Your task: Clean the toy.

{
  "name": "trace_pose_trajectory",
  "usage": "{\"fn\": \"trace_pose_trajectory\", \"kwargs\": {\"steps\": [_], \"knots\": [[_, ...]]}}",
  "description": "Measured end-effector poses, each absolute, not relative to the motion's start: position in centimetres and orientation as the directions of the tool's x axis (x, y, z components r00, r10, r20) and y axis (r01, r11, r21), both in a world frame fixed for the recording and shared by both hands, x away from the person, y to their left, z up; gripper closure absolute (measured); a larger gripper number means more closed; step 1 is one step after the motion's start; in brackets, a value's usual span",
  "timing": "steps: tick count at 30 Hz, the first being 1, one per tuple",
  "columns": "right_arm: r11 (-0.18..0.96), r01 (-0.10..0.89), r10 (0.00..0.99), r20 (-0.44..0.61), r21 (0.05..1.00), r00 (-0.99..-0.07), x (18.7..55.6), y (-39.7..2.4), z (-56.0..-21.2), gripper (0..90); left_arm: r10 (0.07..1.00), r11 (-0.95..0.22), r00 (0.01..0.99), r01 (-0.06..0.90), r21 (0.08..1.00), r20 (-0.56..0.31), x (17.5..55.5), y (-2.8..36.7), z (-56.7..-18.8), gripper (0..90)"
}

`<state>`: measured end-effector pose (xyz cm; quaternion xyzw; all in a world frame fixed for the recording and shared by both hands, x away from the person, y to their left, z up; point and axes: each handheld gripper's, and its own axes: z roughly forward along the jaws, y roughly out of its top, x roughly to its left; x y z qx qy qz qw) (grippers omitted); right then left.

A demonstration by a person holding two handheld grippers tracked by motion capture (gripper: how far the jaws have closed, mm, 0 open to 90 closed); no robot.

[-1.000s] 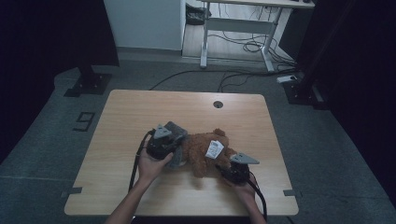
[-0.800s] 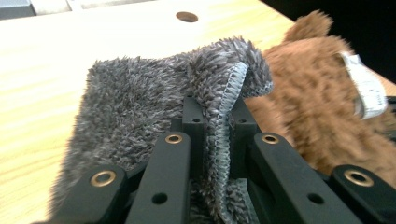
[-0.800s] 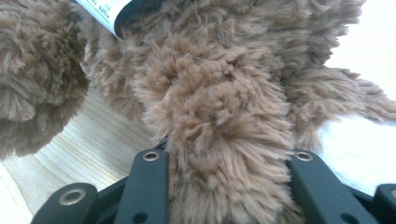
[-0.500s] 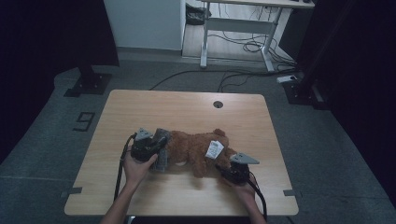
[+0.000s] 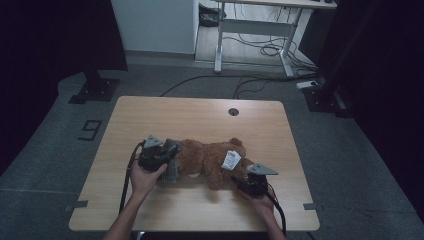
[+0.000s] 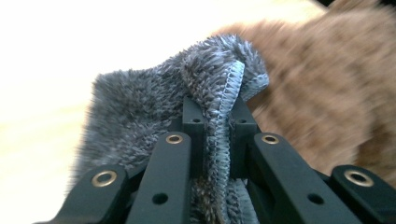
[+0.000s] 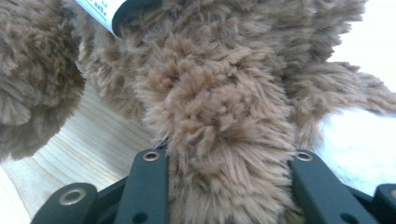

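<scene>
Soft, light, floppy: grey plush cloth (image 6: 154, 116) clamped by left hand-held gripper (image 6: 215, 119), brown teddy bear (image 5: 210, 157) limb clamped by right hand-held gripper (image 7: 224, 158); best pinched at seams.

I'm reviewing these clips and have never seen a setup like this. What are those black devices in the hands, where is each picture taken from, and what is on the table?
No robot arm here: a person stands at a wooden table and holds a hand-operated, two-jaw gripper in each hand. The high view comes from a fixed camera above the person's side of the table, with forearms entering from the bottom. The other two pictures come from small cameras riding on the grippers, looking along their black jaws.

On the table lies a brown plush toy with a white tag. The left gripper is shut on a fold of grey fluffy cloth, right beside the toy. The right gripper is shut on a furry part of the plush toy; which part I cannot tell.
</scene>
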<state>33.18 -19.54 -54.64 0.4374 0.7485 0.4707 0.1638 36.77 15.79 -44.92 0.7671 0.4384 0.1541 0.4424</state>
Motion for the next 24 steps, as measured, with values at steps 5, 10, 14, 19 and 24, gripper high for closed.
{"fn": "trace_pose_trajectory", "kwargs": {"steps": [5,10,14,19,24], "knots": [[0.181,0.498,0.822,0.148,0.848,-0.55,33.5,-19.1,-54.6,65.0,0.784,-0.282,0.614,0.491,0.824,-0.097,38.0,12.2,-42.2,80.6],[0.177,0.5,0.824,0.15,0.848,-0.546,33.8,-18.9,-54.6,65.0,0.771,-0.324,0.631,0.5,0.803,-0.082,40.1,8.4,-41.7,80.5],[0.18,0.5,0.821,0.151,0.847,-0.551,33.8,-19.0,-54.6,64.9,0.759,-0.362,0.646,0.528,0.768,-0.087,41.0,6.3,-43.3,80.3],[0.186,0.496,0.818,0.146,0.848,-0.557,33.8,-19.0,-54.7,64.6,0.762,-0.342,0.637,0.548,0.763,-0.116,41.0,6.6,-45.4,80.3],[0.187,0.499,0.817,0.148,0.846,-0.557,33.7,-19.0,-54.7,64.2,0.759,-0.354,0.643,0.539,0.764,-0.102,40.5,7.0,-45.4,80.5]]}}
